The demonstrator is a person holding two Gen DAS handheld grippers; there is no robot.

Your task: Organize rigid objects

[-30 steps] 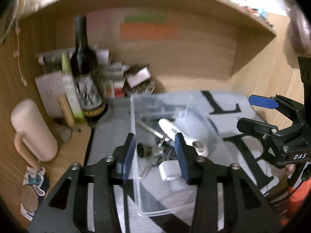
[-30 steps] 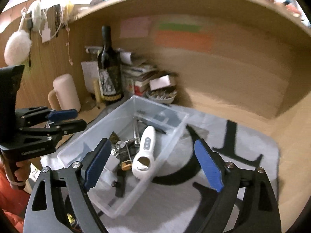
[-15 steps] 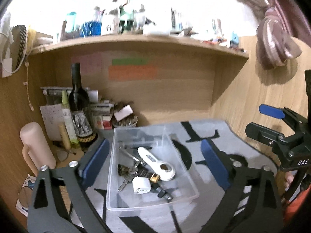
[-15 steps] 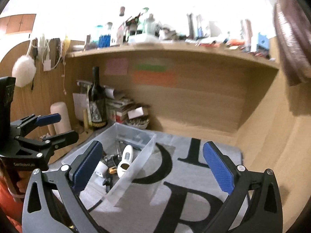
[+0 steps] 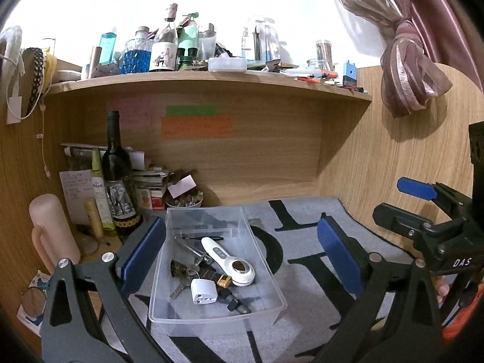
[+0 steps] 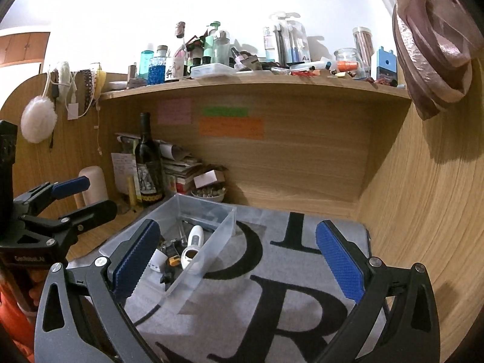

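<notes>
L claw (image 5: pixel 242 257) is hanging released w/ nothing btwn its pads, jaws opening the last bit, the bin (image 5: pixel 211 317) lying right in front of it on the mat (image 5: pixel 302 272), nr the bench's left-back corner. Inside: keys (image 5: pixel 184 275), white plug (image 5: pixel 204 295), white handheld gadget (image 5: pixel 228 258), all loose and piled together. R claw (image 6: pixel 239 260) is also hanging released and empty, over the mat's bare right part. Looks like sorting is nearly done. To finish well: keep both claws off the bin's thin walls, since it's light and could slide; don't nudge the wine bottle (image 5: pixel 118 181) at the bench's back-left. If anything's left to add, lower it in; don't drop.
</notes>
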